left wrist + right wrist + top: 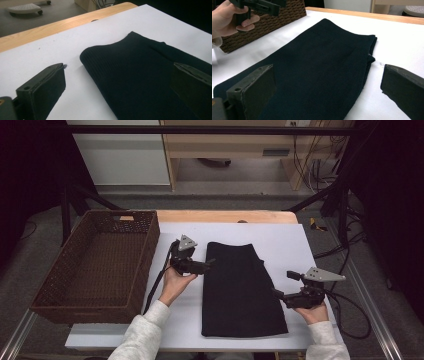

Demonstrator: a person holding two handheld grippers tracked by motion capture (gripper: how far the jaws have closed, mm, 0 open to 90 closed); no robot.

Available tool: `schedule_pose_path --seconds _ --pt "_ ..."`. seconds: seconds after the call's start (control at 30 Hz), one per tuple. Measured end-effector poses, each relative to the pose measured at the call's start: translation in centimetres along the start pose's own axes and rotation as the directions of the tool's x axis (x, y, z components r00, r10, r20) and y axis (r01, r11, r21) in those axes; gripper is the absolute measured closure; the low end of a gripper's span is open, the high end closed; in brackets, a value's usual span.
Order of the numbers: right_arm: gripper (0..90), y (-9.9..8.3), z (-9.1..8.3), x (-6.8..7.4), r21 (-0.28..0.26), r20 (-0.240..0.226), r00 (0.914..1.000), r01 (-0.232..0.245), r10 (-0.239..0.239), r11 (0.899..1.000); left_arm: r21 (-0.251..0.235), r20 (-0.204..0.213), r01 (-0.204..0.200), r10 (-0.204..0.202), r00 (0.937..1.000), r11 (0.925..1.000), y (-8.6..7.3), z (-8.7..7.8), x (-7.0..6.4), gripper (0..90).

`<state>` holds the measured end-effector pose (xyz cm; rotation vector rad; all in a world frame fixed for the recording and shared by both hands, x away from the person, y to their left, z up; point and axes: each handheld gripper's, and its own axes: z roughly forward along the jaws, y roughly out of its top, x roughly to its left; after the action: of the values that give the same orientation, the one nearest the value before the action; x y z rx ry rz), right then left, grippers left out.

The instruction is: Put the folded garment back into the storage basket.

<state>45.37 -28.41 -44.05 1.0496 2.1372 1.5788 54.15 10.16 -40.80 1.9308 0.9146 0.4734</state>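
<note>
A folded black knit garment lies flat on the white table top, long side running away from me. My left gripper hovers at the garment's far left edge, open, one jaw over bare table and the other over the cloth. My right gripper hovers open by the garment's right edge near the front, with the cloth stretching away between its jaws. Nothing is held in either one. In the right gripper view the other hand shows at top left.
A brown wicker basket stands at the left of the table, its rim close to my left hand. A wooden table edge runs along the back. Cables trail off the right side. Bare white surface lies to the garment's right.
</note>
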Motion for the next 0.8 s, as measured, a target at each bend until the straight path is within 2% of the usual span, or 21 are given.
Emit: schedule_pose_path --seconds 0.23,0.43,0.8 --pt "0.3 0.0 0.0 0.0 0.001 0.001 1.0 0.0 0.0 1.0 0.02 -0.009 0.009 -0.009 0.9999 0.9997 0.0 1.3 0.1 0.0" --pt "0.3 0.0 0.0 0.0 0.0 0.0 1.0 -0.005 0.005 1.0 0.045 -0.042 0.013 -0.011 0.9991 0.9989 -0.2 2.4 0.6 0.2" --pt "0.3 -0.1 0.2 -0.1 0.009 -0.002 1.0 -0.004 0.004 1.0 0.071 -0.059 0.049 -0.045 0.9972 0.9963 -0.7 4.1 1.5 1.7"
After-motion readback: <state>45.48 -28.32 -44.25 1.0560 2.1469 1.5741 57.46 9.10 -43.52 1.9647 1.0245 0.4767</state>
